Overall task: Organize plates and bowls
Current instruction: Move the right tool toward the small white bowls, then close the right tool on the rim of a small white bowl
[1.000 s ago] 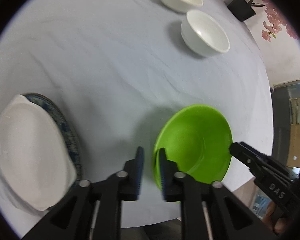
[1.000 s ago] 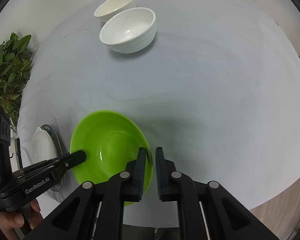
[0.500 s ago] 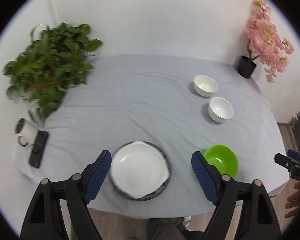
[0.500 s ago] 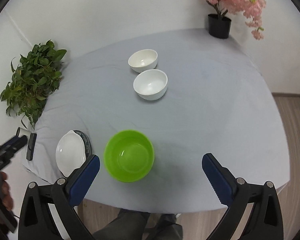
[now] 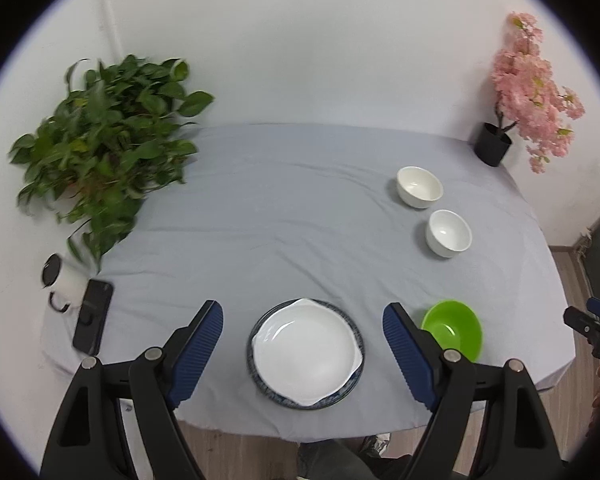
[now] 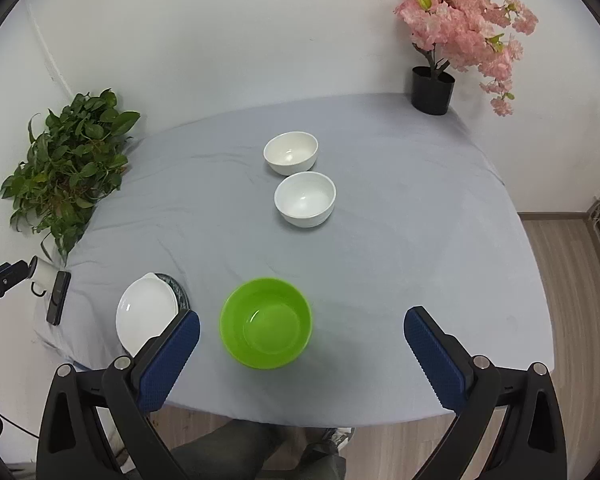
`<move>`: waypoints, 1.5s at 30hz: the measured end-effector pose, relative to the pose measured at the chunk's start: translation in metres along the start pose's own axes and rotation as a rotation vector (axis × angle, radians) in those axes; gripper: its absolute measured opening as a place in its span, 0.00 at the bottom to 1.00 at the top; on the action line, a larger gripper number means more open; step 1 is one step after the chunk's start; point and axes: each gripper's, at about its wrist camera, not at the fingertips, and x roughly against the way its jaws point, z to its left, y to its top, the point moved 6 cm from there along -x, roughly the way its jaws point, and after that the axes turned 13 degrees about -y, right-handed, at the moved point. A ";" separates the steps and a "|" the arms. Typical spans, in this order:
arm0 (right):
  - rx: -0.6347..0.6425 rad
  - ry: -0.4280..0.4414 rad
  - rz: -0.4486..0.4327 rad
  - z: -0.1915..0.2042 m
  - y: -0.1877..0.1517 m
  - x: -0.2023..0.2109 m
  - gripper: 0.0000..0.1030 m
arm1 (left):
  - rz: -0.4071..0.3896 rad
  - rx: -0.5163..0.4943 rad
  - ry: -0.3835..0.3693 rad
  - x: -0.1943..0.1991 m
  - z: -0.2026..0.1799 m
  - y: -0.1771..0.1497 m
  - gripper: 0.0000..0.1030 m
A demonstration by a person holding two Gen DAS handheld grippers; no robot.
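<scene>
Looking through your left camera, you see a grey cloth table [image 5: 300,208] against a white wall. Your left gripper [image 5: 302,344] has its fingers spread wide, holding nothing. Between them in the frame lies a white plate [image 5: 306,354] on a blue plate [image 5: 358,360]. A green bowl [image 5: 452,334] sits lower right; two white bowls [image 5: 448,234] are farther back.

Through your right camera, your right gripper [image 6: 302,354] is spread wide and empty, with the green bowl low in the middle of the frame. A leafy plant [image 6: 66,174] stands left, a pink tree [image 6: 460,28] upper right.

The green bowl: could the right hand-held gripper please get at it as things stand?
Probably yes. The green bowl sits alone near the table's front edge, directly ahead of the open, empty right hand-held gripper, with nothing between them; the plates lie clear to its side.
</scene>
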 end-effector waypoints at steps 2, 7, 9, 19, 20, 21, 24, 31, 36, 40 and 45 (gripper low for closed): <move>-0.006 -0.033 0.019 0.009 0.004 0.002 1.00 | 0.016 -0.025 -0.063 -0.008 -0.005 0.006 0.80; -0.006 -0.064 0.016 0.045 0.016 0.014 1.00 | 0.057 -0.078 -0.145 -0.025 -0.010 0.007 0.80; -0.003 -0.095 0.021 0.058 0.017 0.013 1.00 | 0.068 -0.091 -0.155 -0.027 -0.009 0.008 0.80; 0.033 -0.102 0.070 0.105 0.022 0.002 1.00 | 0.111 -0.051 -0.167 -0.052 0.003 0.020 0.80; 0.032 -0.101 0.071 0.104 0.024 -0.001 1.00 | 0.116 -0.046 -0.168 -0.055 0.002 0.021 0.80; 0.033 -0.098 0.072 0.103 0.027 -0.004 1.00 | 0.120 -0.039 -0.171 -0.058 0.001 0.021 0.80; 0.037 -0.087 0.077 0.094 0.037 -0.016 1.00 | 0.127 -0.025 -0.168 -0.067 -0.006 0.028 0.80; 0.023 -0.028 0.088 0.067 0.070 -0.054 1.00 | 0.140 0.016 -0.147 -0.096 -0.031 0.061 0.79; 0.029 0.022 0.084 0.046 0.108 -0.089 1.00 | 0.167 0.060 -0.147 -0.130 -0.046 0.096 0.79; 0.051 0.033 0.111 0.017 0.143 -0.129 1.00 | 0.172 0.068 -0.130 -0.157 -0.057 0.123 0.79; 0.075 0.029 0.149 -0.015 0.187 -0.188 1.00 | 0.205 0.085 -0.125 -0.202 -0.064 0.153 0.79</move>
